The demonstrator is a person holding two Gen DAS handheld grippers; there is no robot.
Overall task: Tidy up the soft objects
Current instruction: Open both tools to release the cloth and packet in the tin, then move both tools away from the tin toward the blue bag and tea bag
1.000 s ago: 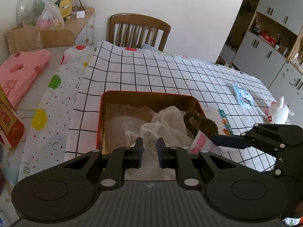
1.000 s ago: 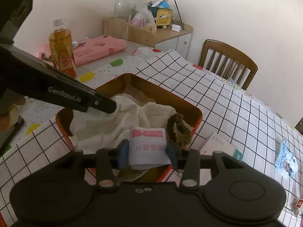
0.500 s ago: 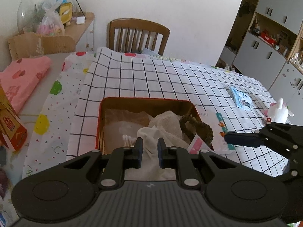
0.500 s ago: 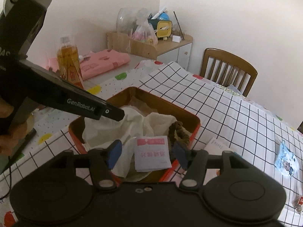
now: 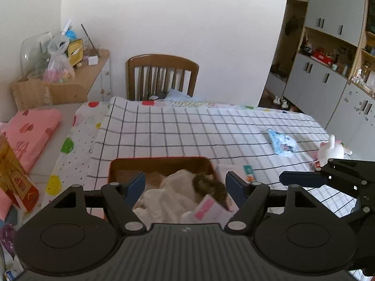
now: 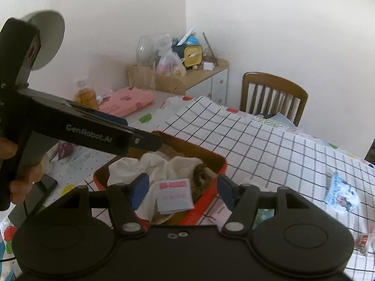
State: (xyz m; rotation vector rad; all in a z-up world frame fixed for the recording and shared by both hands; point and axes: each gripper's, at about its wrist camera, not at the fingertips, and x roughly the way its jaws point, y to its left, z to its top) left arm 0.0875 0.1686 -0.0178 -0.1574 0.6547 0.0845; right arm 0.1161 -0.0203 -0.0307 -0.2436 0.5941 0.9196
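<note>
An orange-red tin box [image 6: 219,164] on the checked tablecloth holds a crumpled white cloth [image 6: 152,165], a brown furry ring [image 6: 204,178] and a pink-and-white packet [image 6: 175,195]. My right gripper [image 6: 182,192] hovers over the box's near edge. Its jaws are opening and the packet lies loose below them. My left gripper [image 5: 185,188] is above the same box [image 5: 161,161], its jaws also opening with nothing pressed between them. It reaches in from the left in the right wrist view [image 6: 152,141]. A blue patterned pouch [image 5: 282,144] and a white plush toy [image 5: 332,149] lie farther right.
A card [image 5: 236,171] lies beside the box. A wooden chair [image 5: 163,77] stands at the table's far side. A pink folded cloth [image 5: 30,131], a bottle [image 6: 85,93] and a cluttered side cabinet [image 6: 201,70] sit to the left. Wall cupboards [image 5: 328,70] rise on the right.
Both grippers rose and drew back from the box. The right jaws let go of the packet, which now lies in the box. The left jaws opened wide off the white cloth.
</note>
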